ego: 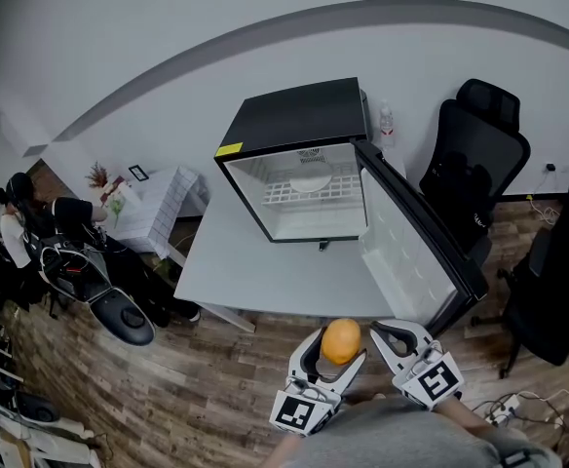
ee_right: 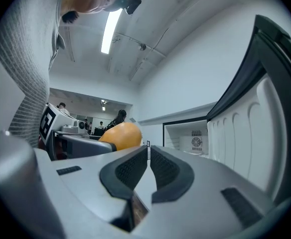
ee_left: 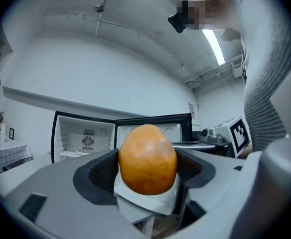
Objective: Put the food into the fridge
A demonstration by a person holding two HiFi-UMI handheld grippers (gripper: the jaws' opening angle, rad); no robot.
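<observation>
Left gripper [ee_left: 148, 169] clamped on food [ee_left: 147, 153]: smooth, orange, egg-shaped, with its long axis upright between ribbed black pads [ee_left: 103, 172]. Its underside is hidden by the gripper's white ledge. It is held off the table [ego: 228, 266] edge, well apart from the open black fridge [ego: 299, 115]. Right gripper [ee_right: 149, 164] jaws are all but together, nothing between.

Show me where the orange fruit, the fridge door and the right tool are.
orange fruit [ee_left: 148, 158]: left gripper view, middle of its skin.
fridge door [ego: 401, 232]: head view, white inner lining.
right tool [ee_right: 149, 152]: right gripper view, between its closed fingertips.
</observation>
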